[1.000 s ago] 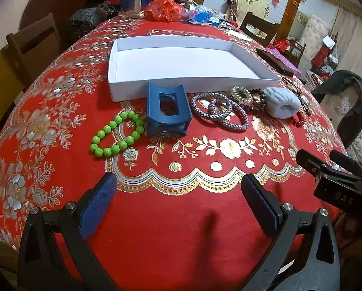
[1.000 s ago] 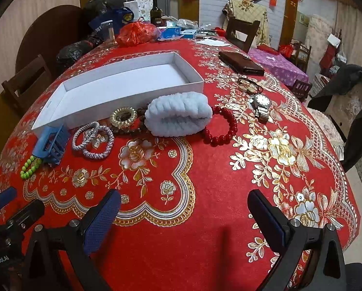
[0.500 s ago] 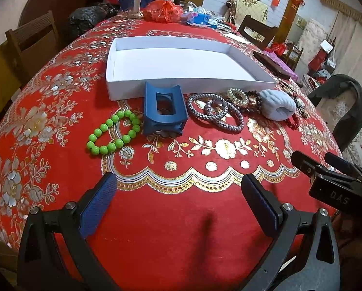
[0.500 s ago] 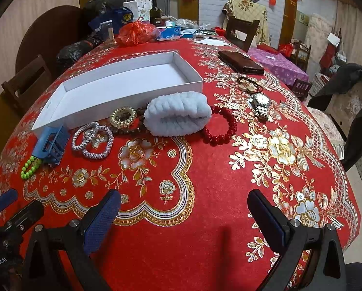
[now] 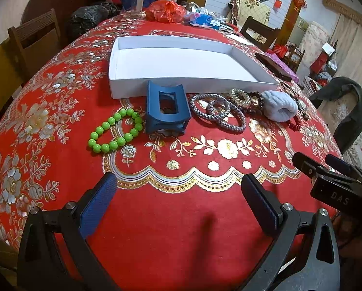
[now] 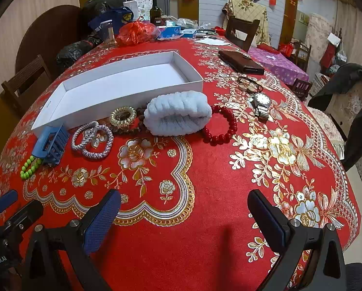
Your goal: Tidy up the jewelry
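An empty white tray point(image 5: 181, 82) point(image 6: 122, 101) sits on the red tablecloth. In front of it lie a green bead bracelet point(image 5: 115, 131) point(image 6: 29, 166), a blue hair claw point(image 5: 166, 109) point(image 6: 51, 144), two grey beaded bangles point(image 5: 217, 112) point(image 6: 92, 139), a gold coil tie point(image 5: 240, 95) point(image 6: 123, 116), a pale blue scrunchie point(image 5: 279, 105) point(image 6: 177, 112), a red bead bracelet point(image 6: 221, 127) and a wristwatch point(image 6: 262, 104). My left gripper point(image 5: 178, 194) is open and empty, short of the claw. My right gripper point(image 6: 184, 209) is open and empty, short of the scrunchie.
A brown wallet point(image 6: 240, 61) lies behind the watch. Bags, a bottle and a jar point(image 6: 137, 32) crowd the table's far end. Wooden chairs point(image 5: 32, 38) stand on the left, a draped chair point(image 6: 346, 106) on the right.
The left gripper has drawn back and risen slightly, so the jewelry sits a little farther off. The right gripper has hardly moved.
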`<state>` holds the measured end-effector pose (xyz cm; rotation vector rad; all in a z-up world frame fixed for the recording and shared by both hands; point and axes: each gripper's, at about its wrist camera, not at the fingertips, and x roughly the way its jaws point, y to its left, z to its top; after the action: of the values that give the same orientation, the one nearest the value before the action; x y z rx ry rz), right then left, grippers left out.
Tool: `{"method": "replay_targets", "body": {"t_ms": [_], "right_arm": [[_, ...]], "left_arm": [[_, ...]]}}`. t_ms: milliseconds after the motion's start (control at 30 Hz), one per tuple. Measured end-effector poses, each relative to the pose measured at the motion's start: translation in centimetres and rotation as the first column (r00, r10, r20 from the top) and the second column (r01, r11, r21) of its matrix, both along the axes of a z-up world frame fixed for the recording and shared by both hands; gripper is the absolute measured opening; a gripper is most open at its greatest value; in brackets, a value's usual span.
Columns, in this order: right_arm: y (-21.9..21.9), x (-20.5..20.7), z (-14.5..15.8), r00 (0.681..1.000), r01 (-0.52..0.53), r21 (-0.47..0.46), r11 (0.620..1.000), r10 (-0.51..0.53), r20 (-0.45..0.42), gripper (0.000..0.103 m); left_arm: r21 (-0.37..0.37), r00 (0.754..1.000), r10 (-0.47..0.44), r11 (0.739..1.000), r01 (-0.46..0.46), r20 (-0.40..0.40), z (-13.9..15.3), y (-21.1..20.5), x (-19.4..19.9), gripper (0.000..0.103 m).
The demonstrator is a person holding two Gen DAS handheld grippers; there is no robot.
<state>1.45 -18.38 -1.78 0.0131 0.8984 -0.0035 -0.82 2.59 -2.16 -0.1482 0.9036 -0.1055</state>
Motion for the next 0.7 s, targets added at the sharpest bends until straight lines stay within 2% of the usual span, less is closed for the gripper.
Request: {"method": "replay_targets", "body": {"t_ms": [533, 700], "right_arm": [[-0.1, 0.0, 0.2, 1.0, -0.005, 0.013, 1.0, 0.005, 0.009, 0.103], [-0.2, 1.5, 2.6, 0.996, -0.065, 0.008, 0.998, 0.064, 0.058, 0.103]], "left_arm": [[-0.008, 1.0, -0.005, 1.0, 0.005, 0.002, 0.1, 0.4, 0.2, 0.102], [-0.004, 0.999, 0.013, 1.0, -0.013, 0.031, 0.9, 1.2, 0.9, 0.102]]}}
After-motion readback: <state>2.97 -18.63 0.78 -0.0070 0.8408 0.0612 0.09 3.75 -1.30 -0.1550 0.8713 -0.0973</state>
